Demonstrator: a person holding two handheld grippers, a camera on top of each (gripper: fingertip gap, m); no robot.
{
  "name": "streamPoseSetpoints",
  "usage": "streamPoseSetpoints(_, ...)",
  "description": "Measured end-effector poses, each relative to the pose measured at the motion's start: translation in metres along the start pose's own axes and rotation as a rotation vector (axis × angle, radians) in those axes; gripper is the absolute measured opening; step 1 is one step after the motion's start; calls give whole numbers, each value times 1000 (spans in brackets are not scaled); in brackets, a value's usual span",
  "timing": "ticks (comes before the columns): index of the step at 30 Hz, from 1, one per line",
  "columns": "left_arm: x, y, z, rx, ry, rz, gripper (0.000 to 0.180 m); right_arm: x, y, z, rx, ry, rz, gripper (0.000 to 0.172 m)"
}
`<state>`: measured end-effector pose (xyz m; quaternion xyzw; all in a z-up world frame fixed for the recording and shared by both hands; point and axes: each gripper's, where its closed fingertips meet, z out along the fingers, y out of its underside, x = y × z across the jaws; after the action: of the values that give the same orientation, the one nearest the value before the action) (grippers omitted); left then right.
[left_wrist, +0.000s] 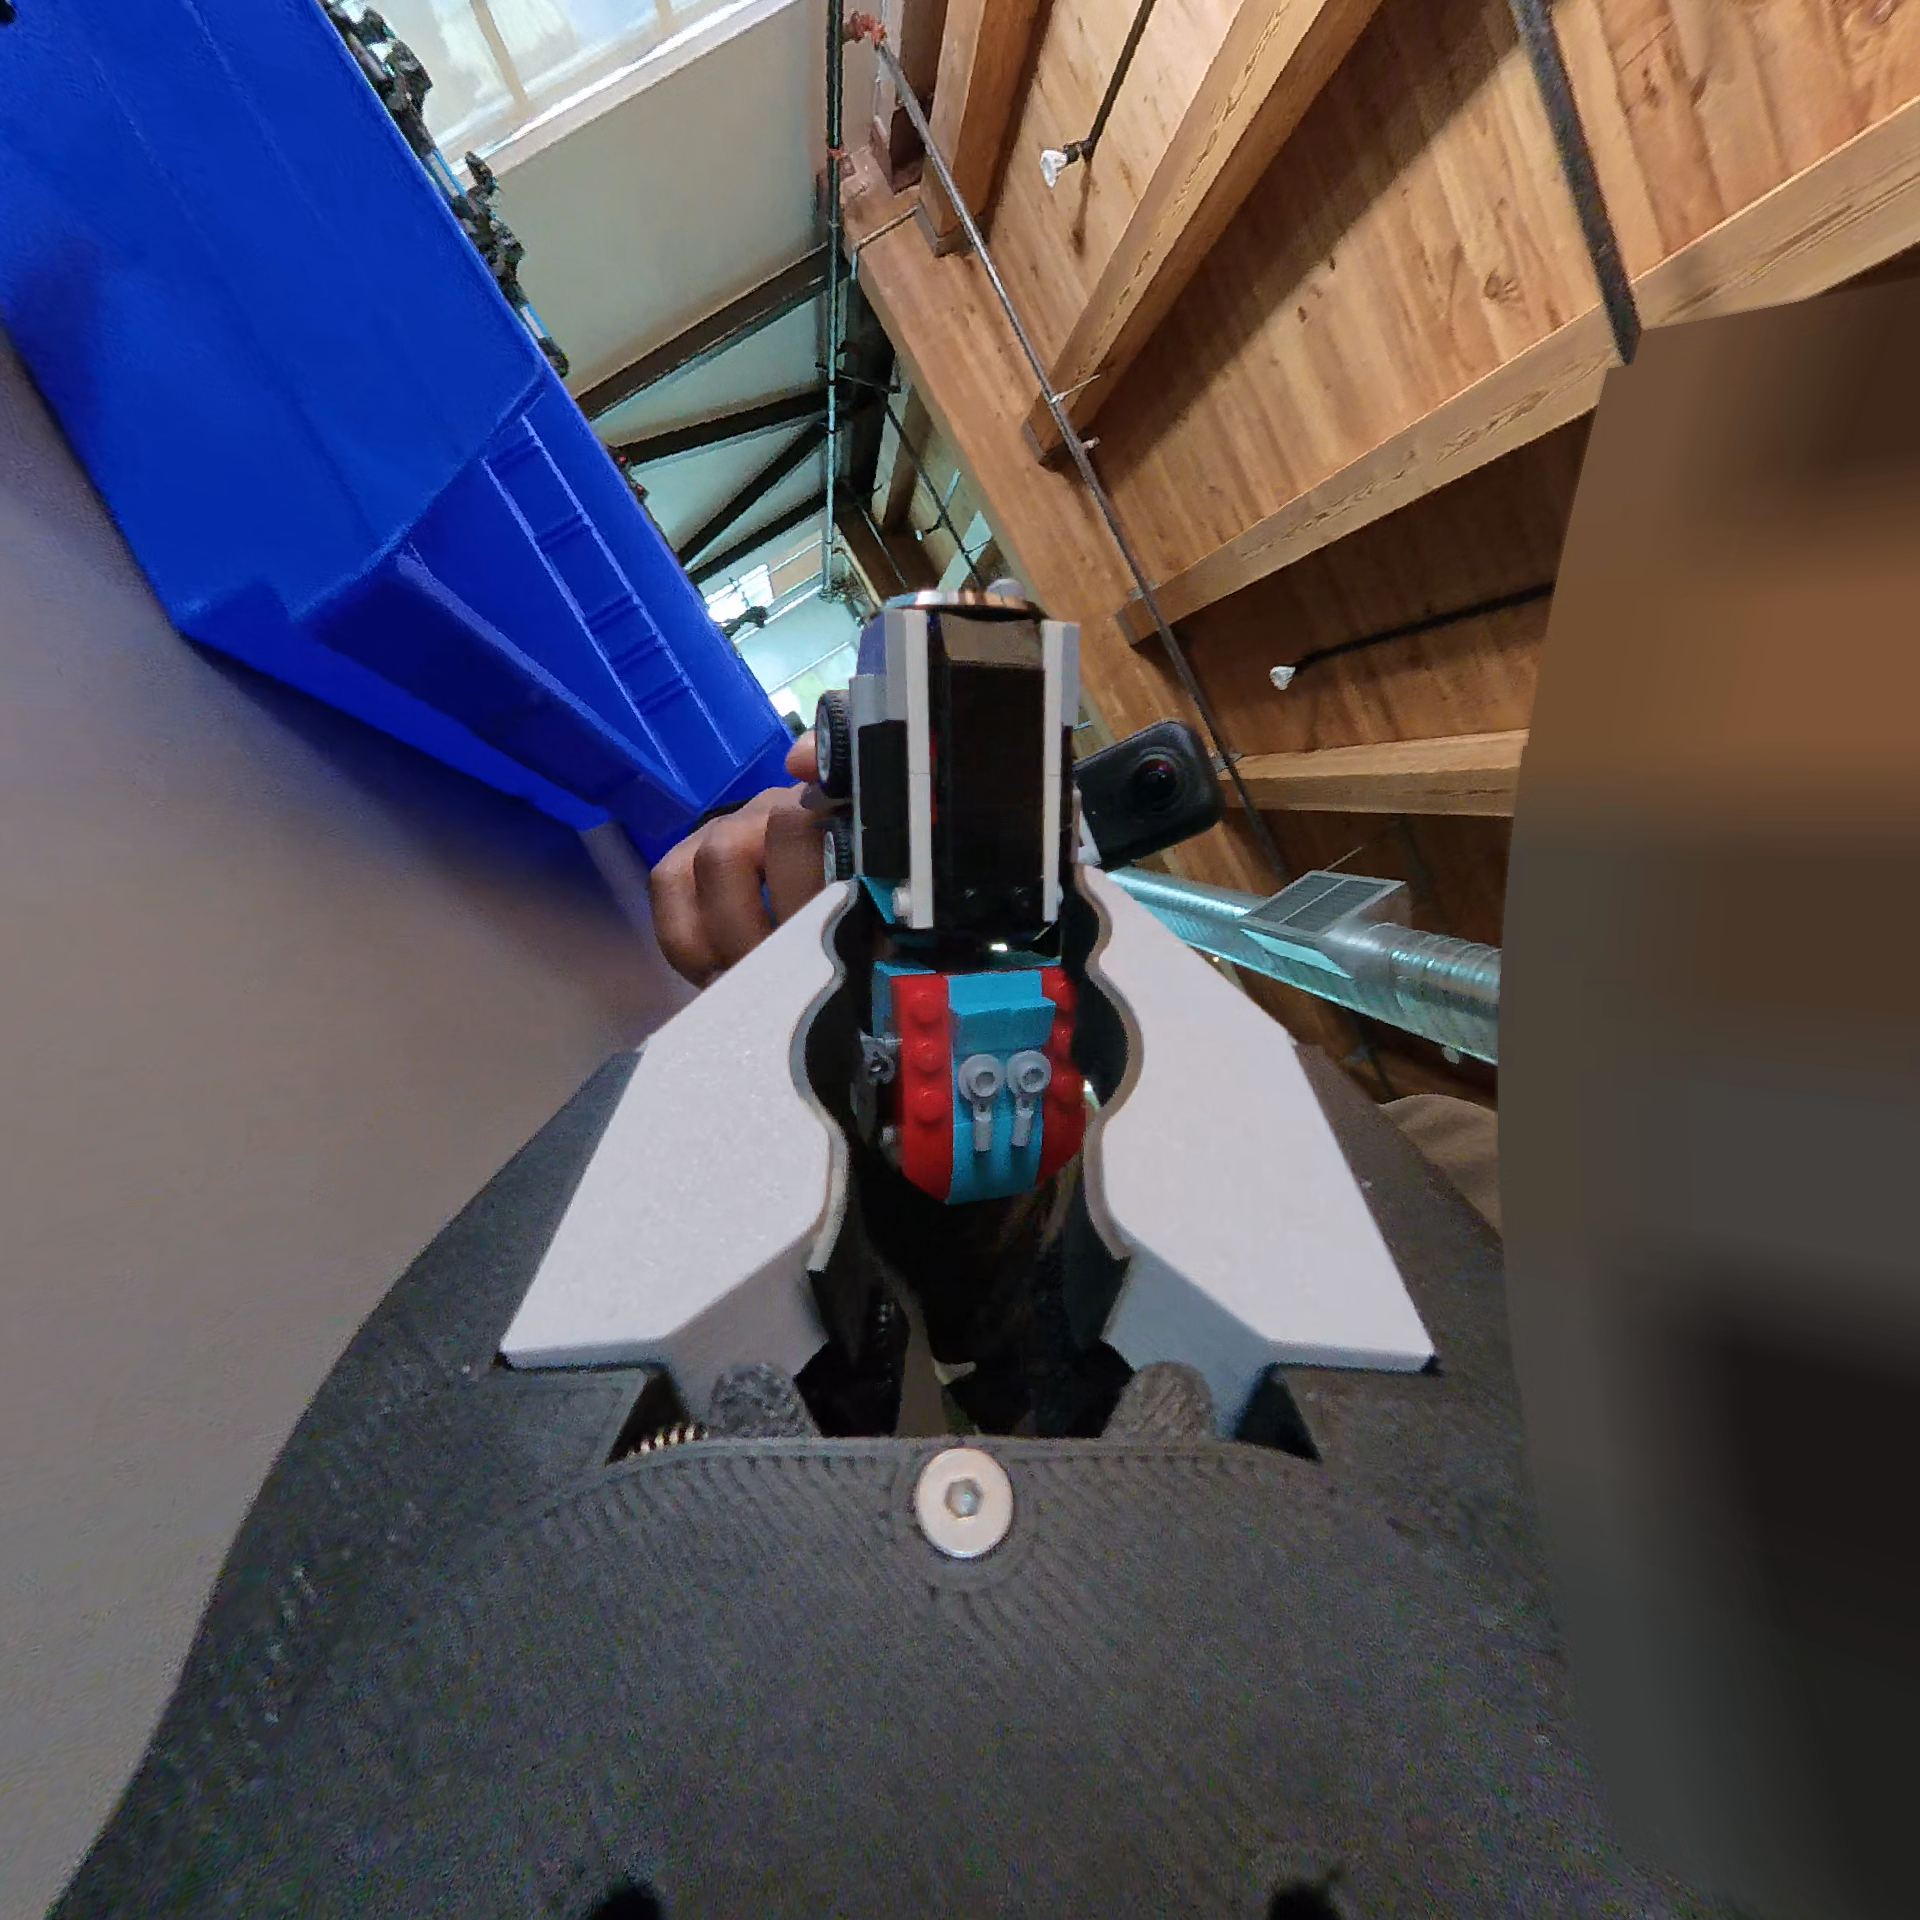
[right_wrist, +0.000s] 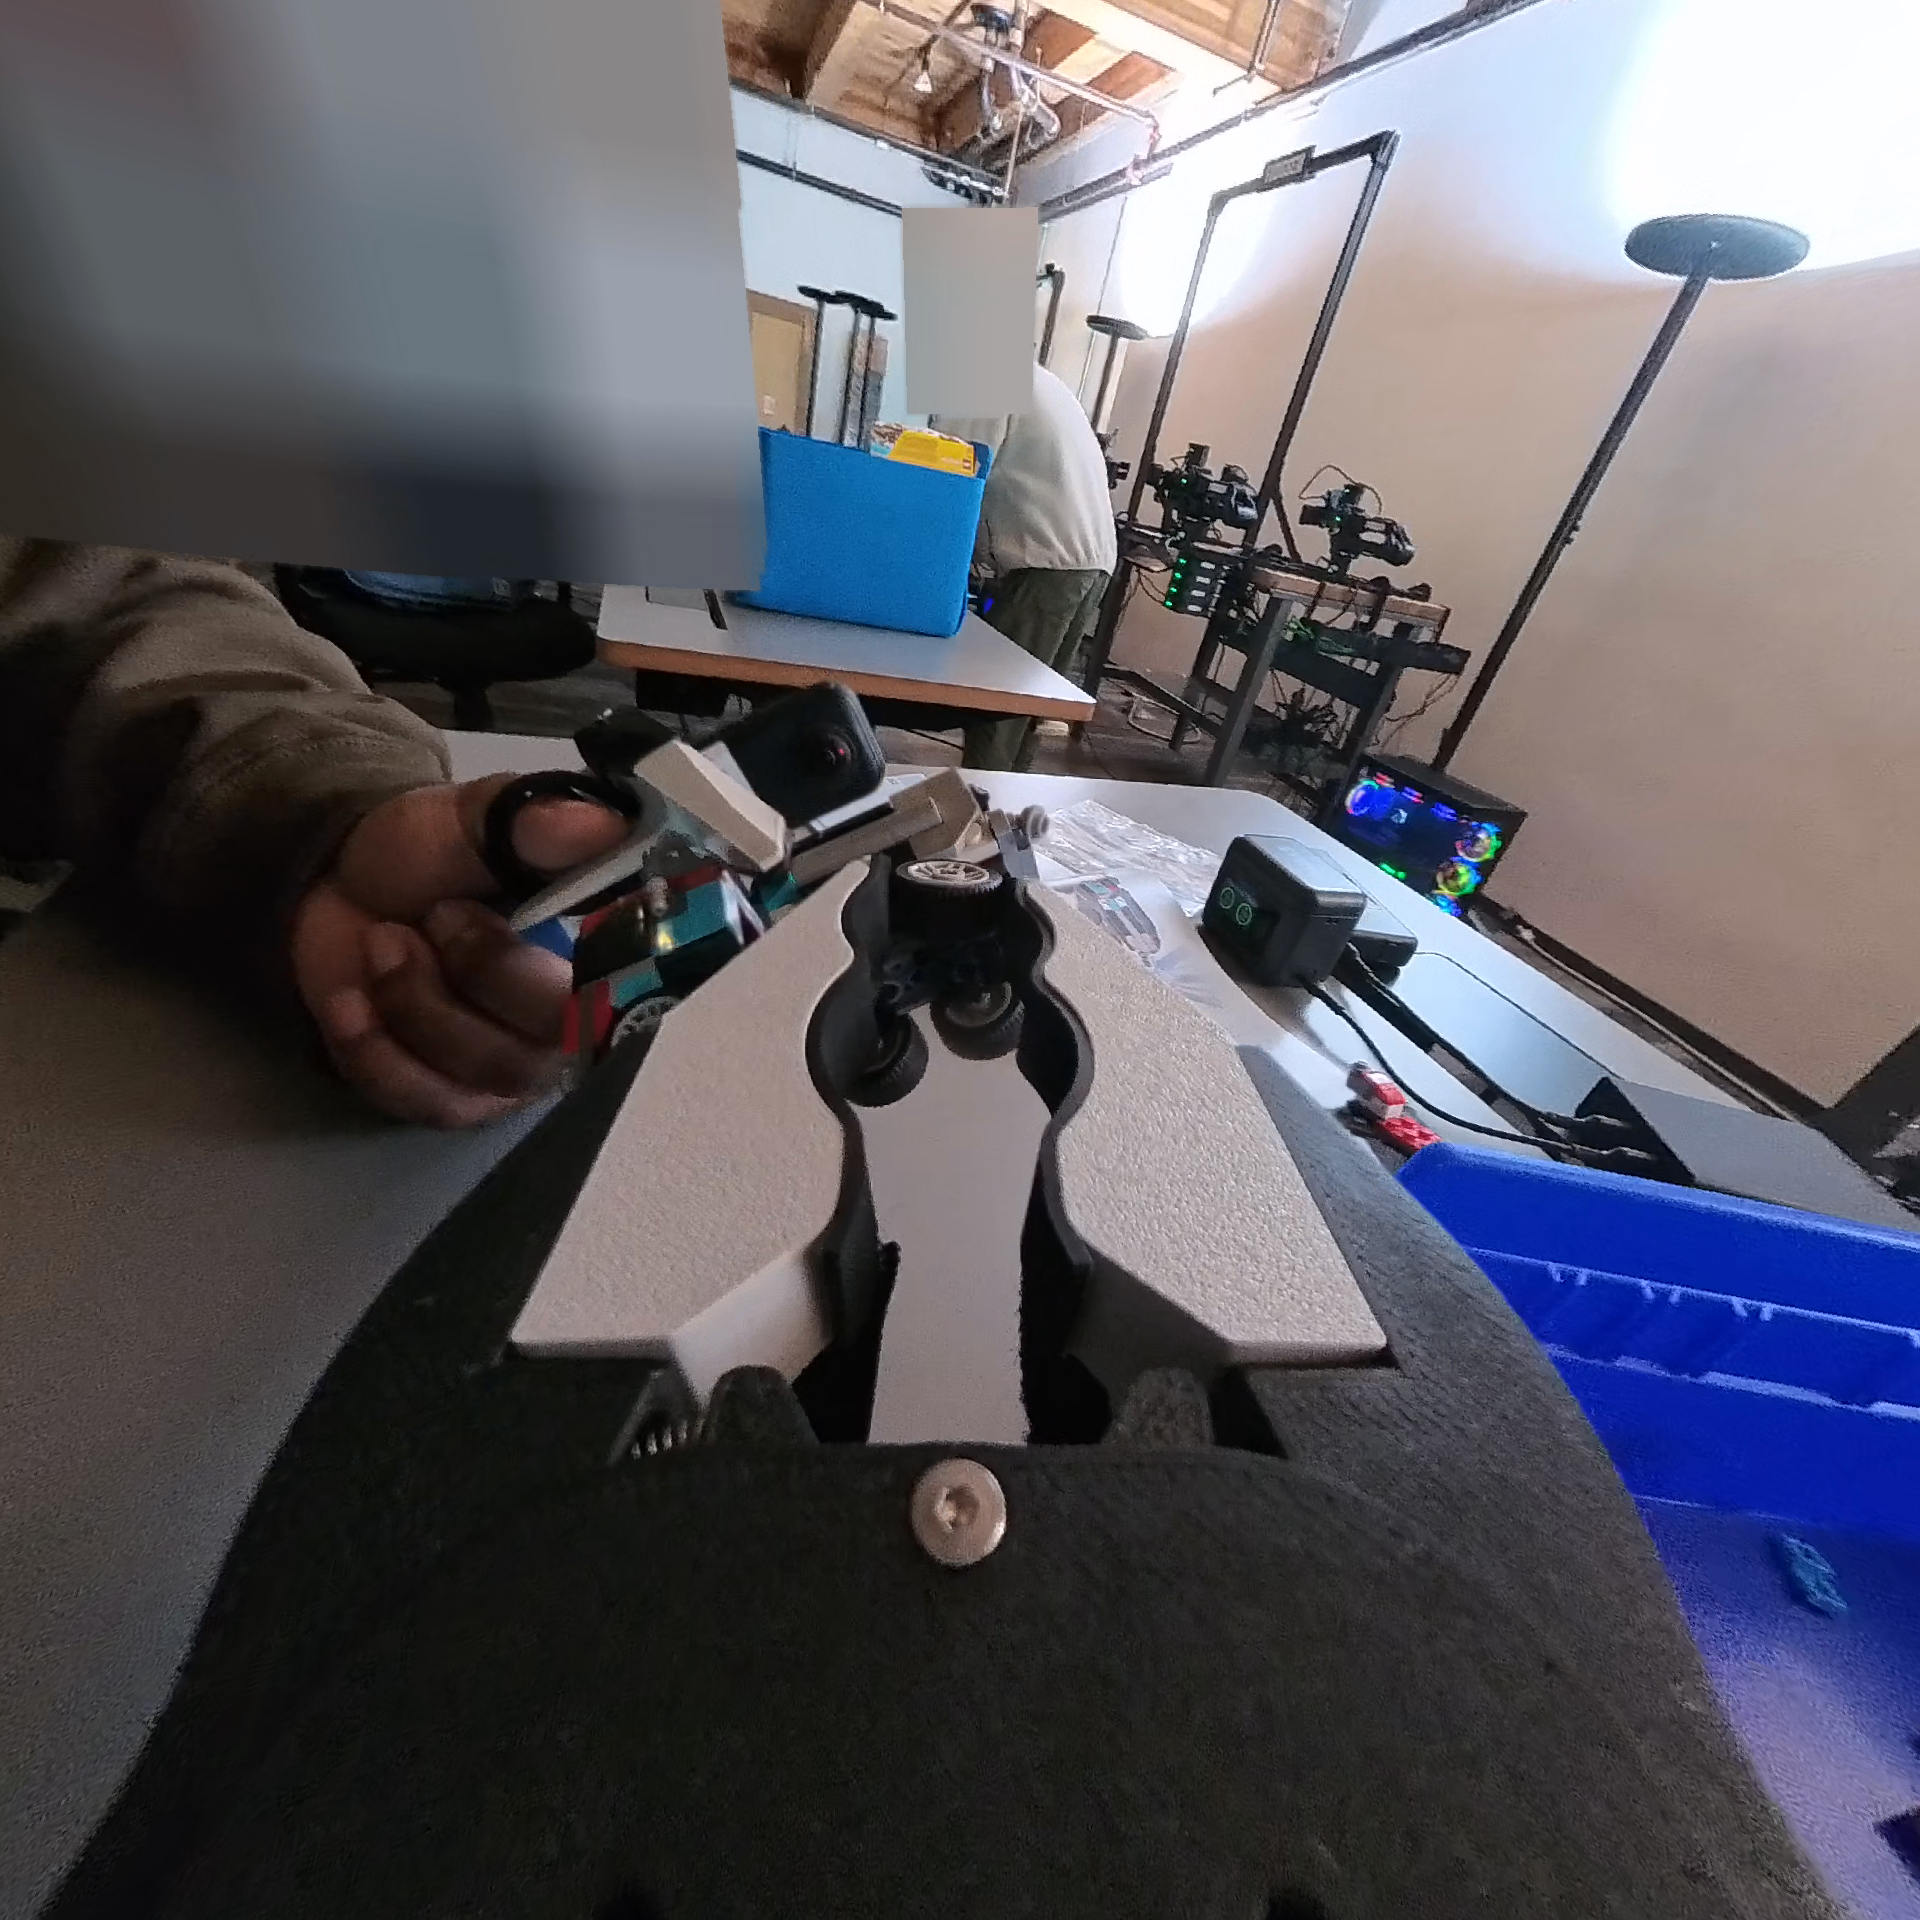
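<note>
Left wrist view: jaws clamp brick vehicle (left_wrist: 961, 935); blue bin (left_wrist: 312, 416) close left.

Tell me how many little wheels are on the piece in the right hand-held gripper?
3. One wheel sits up at the fingertips, one lower in the middle, one lowest and leftmost. A fourth may be hidden behind the dark piece.

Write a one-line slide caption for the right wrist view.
Right gripper clamps a small wheeled brick assembly beside the left gripper holding a toy brick car.
</note>
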<state>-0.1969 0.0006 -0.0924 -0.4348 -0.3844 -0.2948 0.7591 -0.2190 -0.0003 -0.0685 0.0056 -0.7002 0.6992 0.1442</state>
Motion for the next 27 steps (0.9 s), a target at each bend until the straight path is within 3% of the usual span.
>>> streamPoseSetpoints(6, 1, -2, -1, 14, 7, -5, 37, 1, -2, 2, 28, -8, 67, 23)
streamPoseSetpoints(17, 2, -12, -4, 53, -25, 38, 37, 2, -2, 0, -8, 40, -56, 23)
streamPoseSetpoints(27, 0, -5, -1, -5, -89, 135, 37, -1, -2, 1, -20, 45, -84, 22)
